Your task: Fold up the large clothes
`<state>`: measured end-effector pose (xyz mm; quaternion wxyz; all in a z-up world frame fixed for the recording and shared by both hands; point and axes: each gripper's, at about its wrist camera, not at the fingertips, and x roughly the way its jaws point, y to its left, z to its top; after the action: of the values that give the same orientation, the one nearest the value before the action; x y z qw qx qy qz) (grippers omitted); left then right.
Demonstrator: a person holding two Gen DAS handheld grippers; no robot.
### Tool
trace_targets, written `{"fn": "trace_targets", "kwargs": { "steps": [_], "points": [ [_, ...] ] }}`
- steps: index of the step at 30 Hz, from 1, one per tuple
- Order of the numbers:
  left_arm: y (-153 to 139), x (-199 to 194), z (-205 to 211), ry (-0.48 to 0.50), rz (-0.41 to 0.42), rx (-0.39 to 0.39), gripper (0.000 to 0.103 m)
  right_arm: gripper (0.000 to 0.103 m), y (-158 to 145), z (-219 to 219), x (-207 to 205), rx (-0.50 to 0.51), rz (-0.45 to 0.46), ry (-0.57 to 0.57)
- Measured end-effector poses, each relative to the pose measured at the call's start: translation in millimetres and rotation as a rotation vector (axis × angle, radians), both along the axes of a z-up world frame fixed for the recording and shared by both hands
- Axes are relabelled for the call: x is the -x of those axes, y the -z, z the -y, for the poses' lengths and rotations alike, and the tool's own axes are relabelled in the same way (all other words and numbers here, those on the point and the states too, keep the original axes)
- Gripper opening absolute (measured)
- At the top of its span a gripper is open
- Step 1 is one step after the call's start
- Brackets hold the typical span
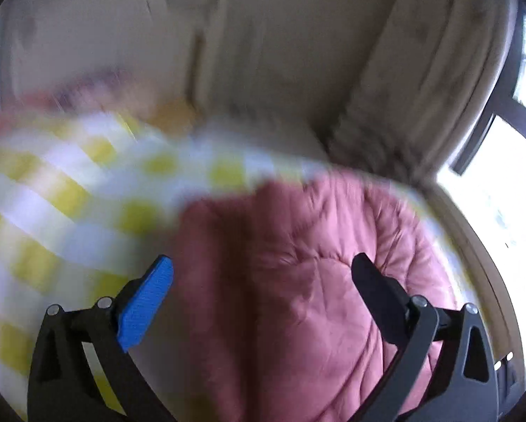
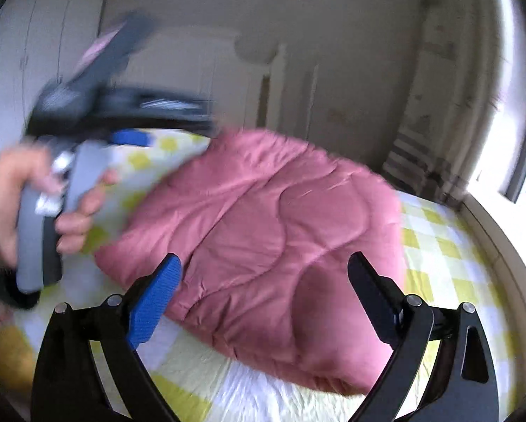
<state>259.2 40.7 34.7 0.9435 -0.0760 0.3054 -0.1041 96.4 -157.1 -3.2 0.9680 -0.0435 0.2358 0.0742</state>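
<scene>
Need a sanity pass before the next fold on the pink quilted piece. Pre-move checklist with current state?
1. Left gripper jaws open, nothing held: ok.
2. Right gripper jaws open, nothing held: ok.
3. Pink quilted garment lying on the yellow checked sheet, bunched into a thick bundle: ok.
4. Fold edges aligned and flat: cannot tell, the near edge looks rounded and puffy.
5. Left wrist view sharp enough to pick a grasp point: not ok, heavy motion blur.
6. Left hand and its gripper off the garment: ok, they are beside its left edge.
</scene>
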Motion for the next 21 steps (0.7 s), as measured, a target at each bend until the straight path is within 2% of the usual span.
{"fn": "trace_targets", "kwargs": {
  "steps": [4,8,10,14,21],
  "points": [
    [-45,82,-12,-0.104,0.231,-0.06,0.101,0.095,-26,30,32,-0.093,0.053,0.051],
    [-61,143,-2,-0.161,0.338,-0.145,0.101,0.098,-44,43,58,-0.117,0.053,0.101],
    [-59,161,7,-0.194,0.348,-0.159,0.101,0.098,-47,43,68,-0.113,0.05,0.122],
    [-43,181,37,-0.186,0.278,-0.193,0.101,0.098,-51,41,85,-0.091,0.062,0.152],
    [-30,212,63,-0.127,0.31,-0.256,0.101,0.098,-53,40,96,-0.03,0.088,0.172]
  ]
}}
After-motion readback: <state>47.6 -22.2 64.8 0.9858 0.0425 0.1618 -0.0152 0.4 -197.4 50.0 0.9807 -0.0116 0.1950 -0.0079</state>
